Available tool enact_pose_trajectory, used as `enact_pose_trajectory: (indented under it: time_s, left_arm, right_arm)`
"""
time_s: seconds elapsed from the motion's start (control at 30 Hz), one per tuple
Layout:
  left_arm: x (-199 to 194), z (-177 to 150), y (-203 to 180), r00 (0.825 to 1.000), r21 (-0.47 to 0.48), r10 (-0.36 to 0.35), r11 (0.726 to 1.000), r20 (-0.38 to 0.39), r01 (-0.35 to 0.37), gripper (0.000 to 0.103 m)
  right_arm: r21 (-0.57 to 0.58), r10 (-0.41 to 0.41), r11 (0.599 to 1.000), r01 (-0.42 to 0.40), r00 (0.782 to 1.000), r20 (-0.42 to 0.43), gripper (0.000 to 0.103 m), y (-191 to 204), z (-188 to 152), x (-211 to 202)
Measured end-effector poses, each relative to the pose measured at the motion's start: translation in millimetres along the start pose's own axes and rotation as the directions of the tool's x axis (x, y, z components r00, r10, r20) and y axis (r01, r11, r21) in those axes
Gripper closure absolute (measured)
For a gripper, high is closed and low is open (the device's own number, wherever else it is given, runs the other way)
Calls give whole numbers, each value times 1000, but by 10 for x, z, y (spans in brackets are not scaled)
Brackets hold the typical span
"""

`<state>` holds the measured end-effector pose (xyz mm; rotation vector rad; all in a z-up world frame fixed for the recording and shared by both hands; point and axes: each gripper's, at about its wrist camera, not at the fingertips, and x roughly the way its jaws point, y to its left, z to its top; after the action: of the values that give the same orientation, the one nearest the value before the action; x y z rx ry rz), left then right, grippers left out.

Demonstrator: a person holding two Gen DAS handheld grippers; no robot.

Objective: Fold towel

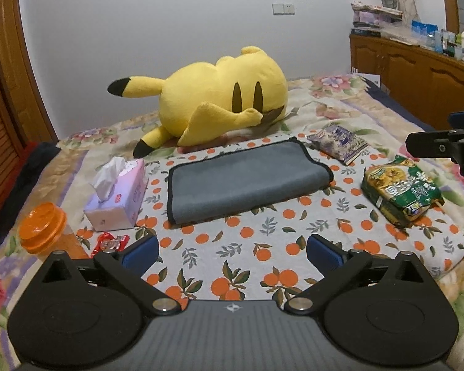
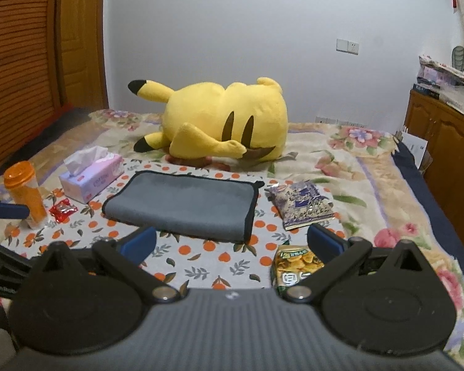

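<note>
A grey towel with black trim [image 1: 247,181] lies folded flat on the orange-print cloth [image 1: 232,247] on the bed; it also shows in the right wrist view [image 2: 185,207]. My left gripper [image 1: 232,250] is open and empty, held above the cloth in front of the towel. My right gripper [image 2: 232,244] is open and empty, in front of the towel's near right side. The right gripper also shows at the right edge of the left wrist view [image 1: 448,145].
A yellow plush toy [image 1: 225,99] lies behind the towel. A tissue box [image 1: 117,194], an orange-lidded bottle [image 1: 43,232] and a red wrapper [image 1: 109,242] are left of it. A purple packet [image 1: 340,143] and a green snack bag [image 1: 402,194] are on the right. A wooden cabinet [image 1: 417,74] stands beside the bed.
</note>
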<state>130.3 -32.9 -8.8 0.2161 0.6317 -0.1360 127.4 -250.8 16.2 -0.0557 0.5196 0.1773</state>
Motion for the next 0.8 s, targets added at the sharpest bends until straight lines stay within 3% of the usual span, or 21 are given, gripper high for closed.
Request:
enact_pose_trajectory:
  time_s: [0.4,0.8]
  left_arm:
    - [-416,-24,-18,999,-38,17,999,32,-16,0]
    - [-594,-208,-94,999,-41,-14,999,30,15,0]
  right_arm:
    - [9,3,1000,-4,1000,23,0,29,-58,-310]
    - [31,-1,1000,1,1000,-5,0,22,-337,-469]
